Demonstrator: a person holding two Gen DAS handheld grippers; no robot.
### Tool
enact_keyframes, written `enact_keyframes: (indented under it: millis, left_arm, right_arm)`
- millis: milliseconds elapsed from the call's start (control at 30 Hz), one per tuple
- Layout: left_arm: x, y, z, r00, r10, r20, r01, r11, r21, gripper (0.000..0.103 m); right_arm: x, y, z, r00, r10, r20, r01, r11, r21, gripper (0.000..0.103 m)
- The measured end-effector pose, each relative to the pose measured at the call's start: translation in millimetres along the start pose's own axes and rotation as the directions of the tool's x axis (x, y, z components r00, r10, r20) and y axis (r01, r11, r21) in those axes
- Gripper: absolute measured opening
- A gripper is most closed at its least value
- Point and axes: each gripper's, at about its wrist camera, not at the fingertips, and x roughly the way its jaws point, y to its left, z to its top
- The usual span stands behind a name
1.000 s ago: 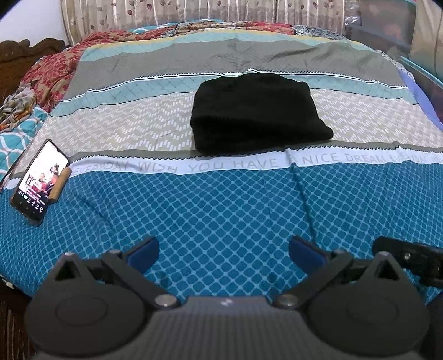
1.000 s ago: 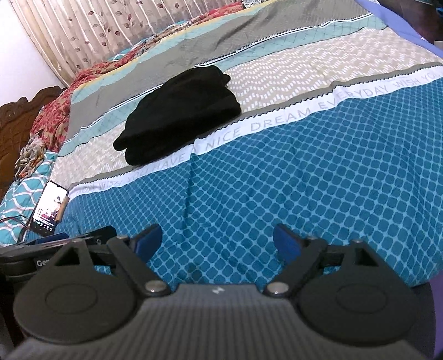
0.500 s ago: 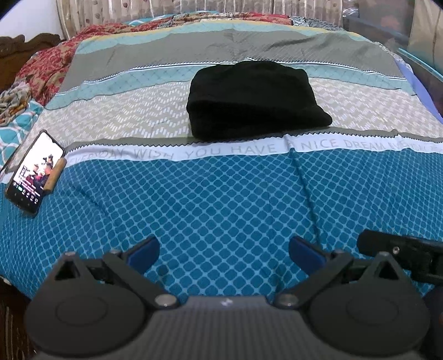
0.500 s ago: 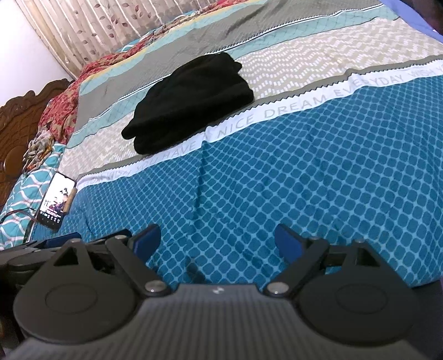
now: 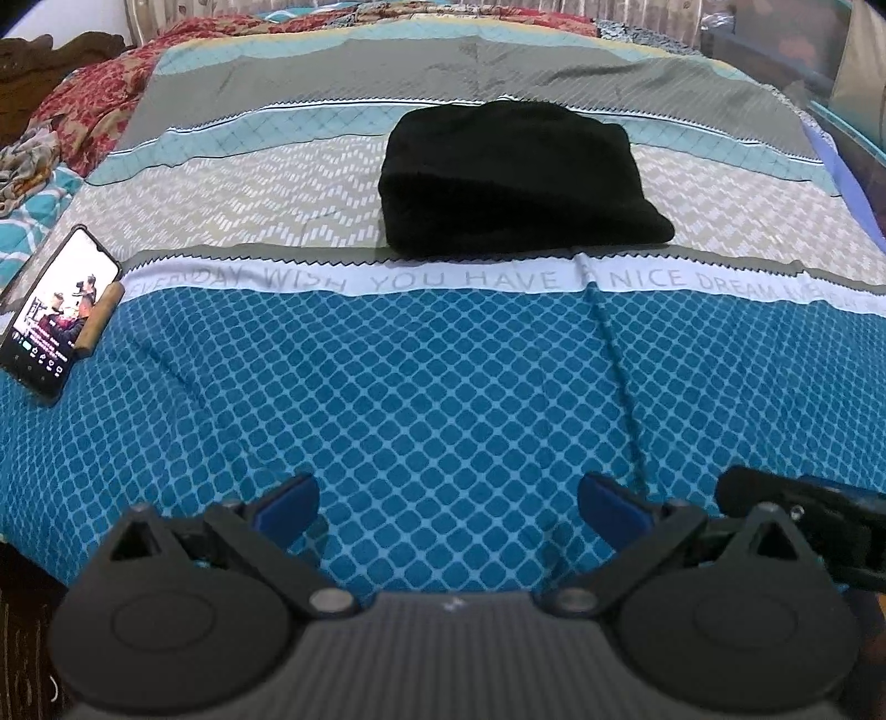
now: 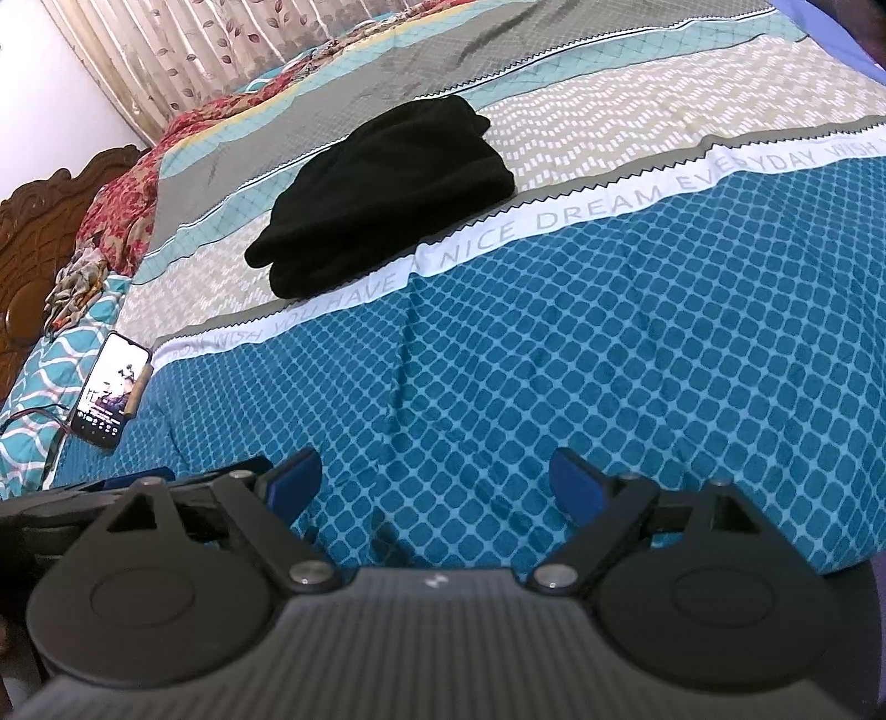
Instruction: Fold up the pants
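pants (image 5: 520, 183): black, folded into a compact bundle, lying on the pale zigzag band of the bedspread (image 5: 443, 399), long side running across the bed along the lettered stripe. straight ahead of the left gripper (image 5: 448, 501), ahead and leftward of the right gripper (image 6: 434, 482); well apart from both, neither clearly nearer. both grippers wide, empty, low over the blue near edge. phone (image 5: 52, 313) at left, curtain (image 6: 194, 50) behind.

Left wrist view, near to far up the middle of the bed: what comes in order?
Left tool → blue diamond band → white lettered strip → black pants → grey band → red blanket.
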Motion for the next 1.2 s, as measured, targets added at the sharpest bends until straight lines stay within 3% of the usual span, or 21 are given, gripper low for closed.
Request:
enact_keyframes:
  millis: [600,1200]
  left_arm:
    - [-1,-1,2,0.999,0.038,0.032,-0.040,0.998,0.052,0.103]
    - [12,0,-6,0.999,0.008,-0.049,-0.007,0.999,0.036,0.103]
  right_arm:
    - [4,0,1,1.000,0.024,-0.003,-0.024,0.999,0.021,0.091]
    - [8,1,-1,0.999,0.022,-0.036,-0.021,0.999,0.036,0.091]
